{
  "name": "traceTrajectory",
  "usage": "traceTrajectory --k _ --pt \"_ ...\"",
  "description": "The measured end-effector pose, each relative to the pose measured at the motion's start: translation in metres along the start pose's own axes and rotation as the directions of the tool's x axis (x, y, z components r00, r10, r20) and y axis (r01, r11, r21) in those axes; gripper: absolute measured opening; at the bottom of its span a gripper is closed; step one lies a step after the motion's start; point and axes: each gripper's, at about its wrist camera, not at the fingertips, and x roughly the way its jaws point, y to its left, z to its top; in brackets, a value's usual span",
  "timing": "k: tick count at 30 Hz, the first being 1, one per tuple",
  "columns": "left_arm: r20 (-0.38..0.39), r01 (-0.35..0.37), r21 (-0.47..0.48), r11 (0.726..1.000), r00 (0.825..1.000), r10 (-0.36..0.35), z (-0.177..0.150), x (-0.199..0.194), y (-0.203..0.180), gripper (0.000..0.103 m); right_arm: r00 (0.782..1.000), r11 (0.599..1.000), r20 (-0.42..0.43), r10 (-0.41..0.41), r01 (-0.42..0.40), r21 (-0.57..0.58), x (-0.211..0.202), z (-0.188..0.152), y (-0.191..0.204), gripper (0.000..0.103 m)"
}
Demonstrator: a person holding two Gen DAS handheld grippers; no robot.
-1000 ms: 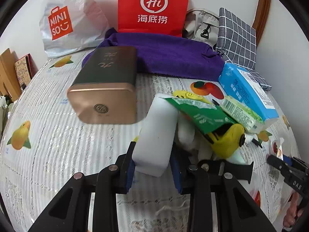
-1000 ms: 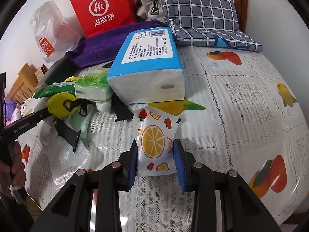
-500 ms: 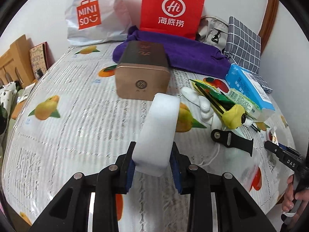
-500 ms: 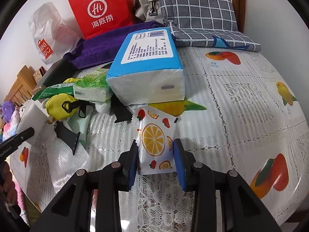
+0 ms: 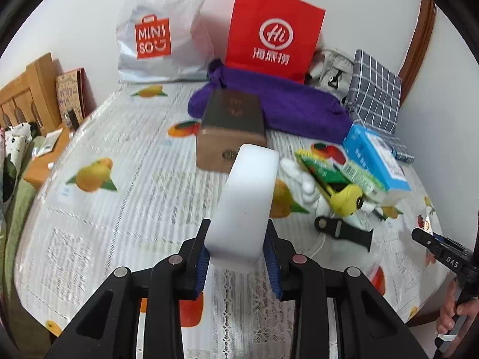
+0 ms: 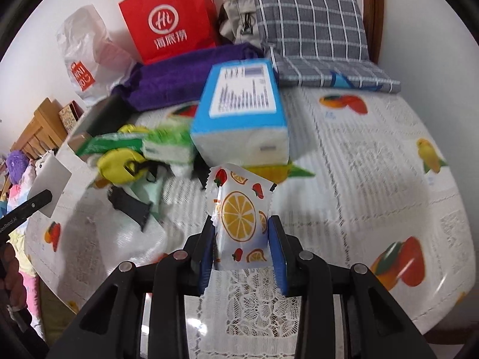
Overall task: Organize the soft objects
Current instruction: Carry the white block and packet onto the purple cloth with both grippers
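Note:
My left gripper (image 5: 238, 255) is shut on a white sponge block (image 5: 247, 197), held clear above the tablecloth. A small tissue pack printed with oranges and strawberries (image 6: 241, 218) sits between the pads of my right gripper (image 6: 242, 252), which is shut on it and lifted off the table. A blue tissue pack (image 6: 241, 116) (image 5: 375, 157) lies just beyond, beside a green wipes pack (image 6: 167, 146), a yellow pouch (image 6: 119, 164) (image 5: 347, 199) and a black watch strap (image 5: 344, 230). In the right wrist view the sponge (image 6: 51, 182) and the left gripper's arm show at the left edge.
A brown-and-black box (image 5: 232, 134) stands mid-table in front of a purple towel (image 5: 287, 107). Behind are a red paper bag (image 5: 274, 30), a white Miniso bag (image 5: 155, 27), a grey bag (image 6: 239, 21) and a checked cushion (image 6: 311, 27). A wooden rack (image 5: 27, 89) stands left.
The left gripper has carried the sponge up and to the left, away from the pile. The right gripper has lifted the orange-print pack a little off the table.

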Motion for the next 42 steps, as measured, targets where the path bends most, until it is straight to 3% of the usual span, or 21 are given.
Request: traceTrajectory --k 6,10,20,34,42 --pt "0.044 0.022 -0.001 1.000 0.999 -0.022 0.020 -0.017 -0.004 0.031 0.999 1.000 0.043 0.007 -0.007 -0.008 -0.026 0.024 0.004 0.034" --pt "0.057 0.007 0.010 1.000 0.998 -0.007 0.038 -0.020 -0.012 0.031 0.997 0.999 0.061 0.045 -0.045 -0.010 -0.036 0.043 0.005 0.034" --pt "0.071 -0.017 0.004 1.000 0.997 0.017 0.085 -0.012 -0.020 0.031 0.992 0.997 0.121 0.040 -0.032 -0.064 -0.050 0.094 0.016 0.034" --pt "0.083 -0.061 0.008 0.998 0.995 0.061 0.149 0.014 -0.019 0.032 0.986 0.992 0.152 0.064 -0.046 -0.119 -0.028 0.170 0.036 0.034" --pt "0.082 -0.050 0.018 0.999 0.995 0.048 0.181 0.035 -0.020 0.032 0.988 0.991 0.136 0.076 -0.060 -0.120 -0.001 0.204 0.042 0.034"
